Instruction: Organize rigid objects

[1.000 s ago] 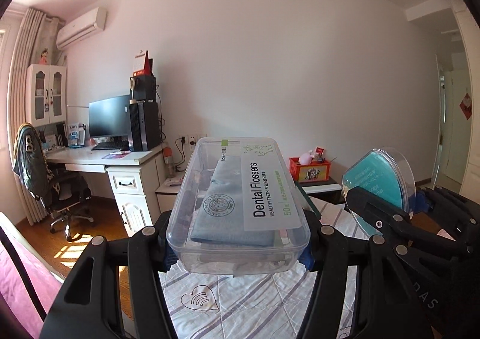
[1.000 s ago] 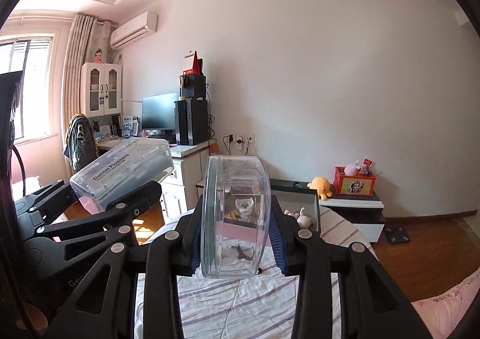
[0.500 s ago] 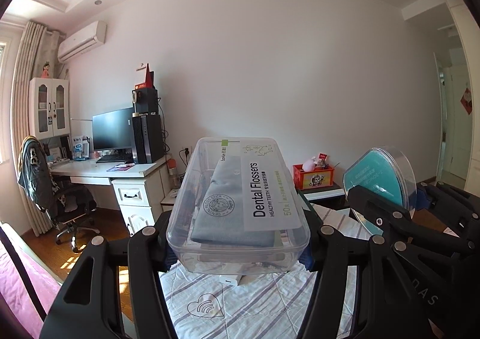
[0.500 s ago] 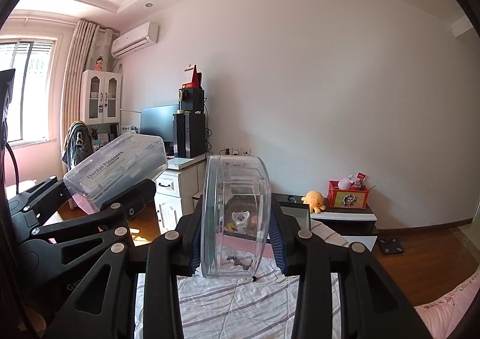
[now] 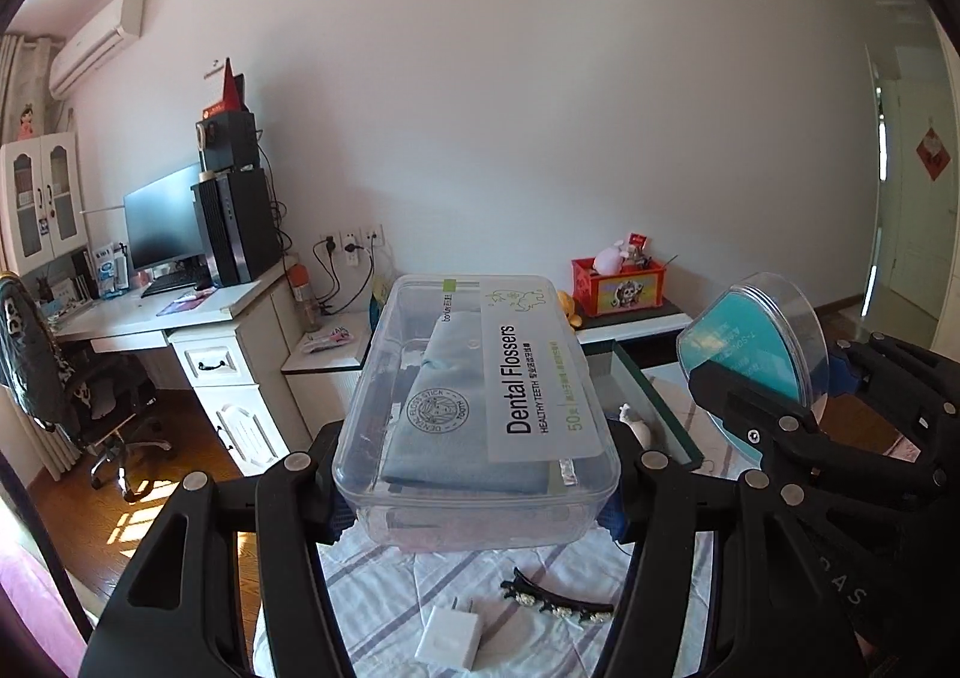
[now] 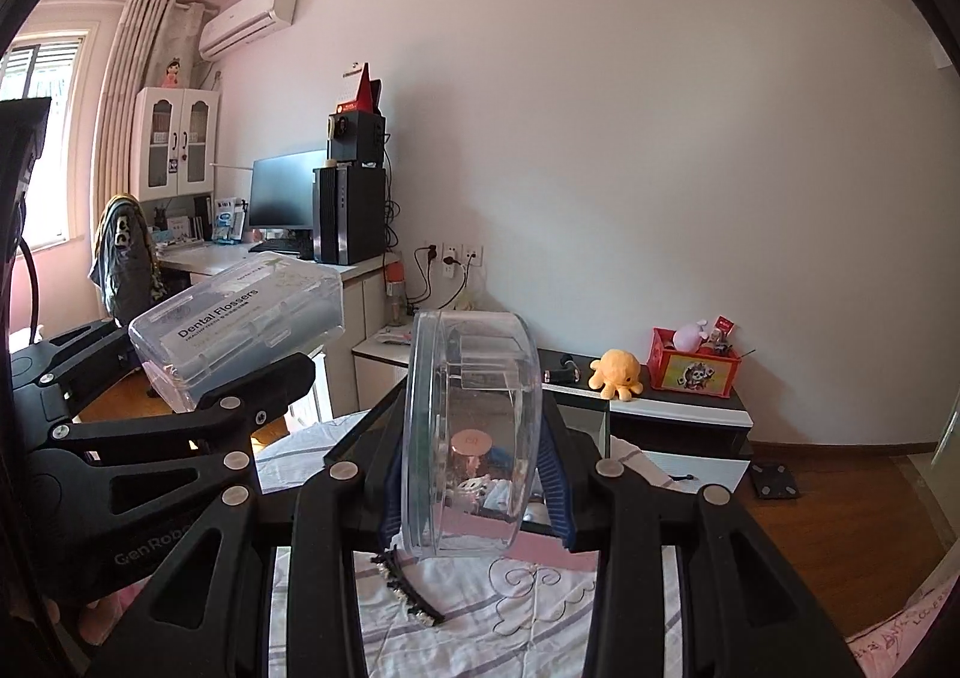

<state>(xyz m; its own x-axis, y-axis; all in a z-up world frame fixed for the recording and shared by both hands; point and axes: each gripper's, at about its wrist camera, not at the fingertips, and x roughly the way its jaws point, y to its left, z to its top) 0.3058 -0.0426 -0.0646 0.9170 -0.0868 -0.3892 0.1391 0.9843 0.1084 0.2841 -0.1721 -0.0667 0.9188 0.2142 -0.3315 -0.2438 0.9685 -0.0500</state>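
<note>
My left gripper is shut on a clear rectangular box labelled Dental Flossers, held flat above the bed. In the right wrist view the same box and left gripper show at the left. A clear round case stands on edge between the blue pads of my right gripper, which is shut on it. The left wrist view shows that case with a teal label, to the right of the box. Below both lie a black beaded hair clip and a white charger plug.
The bed sheet is white with grey stripes. A dark-framed glass panel stands past the bed's end. Beyond it are a white desk with a monitor, a low cabinet holding a red toy box, and an orange plush.
Both grippers have carried their loads forward over the bed toward the wall. The hair clip and the charger plug have come into view beneath them. Both grips are unchanged.
</note>
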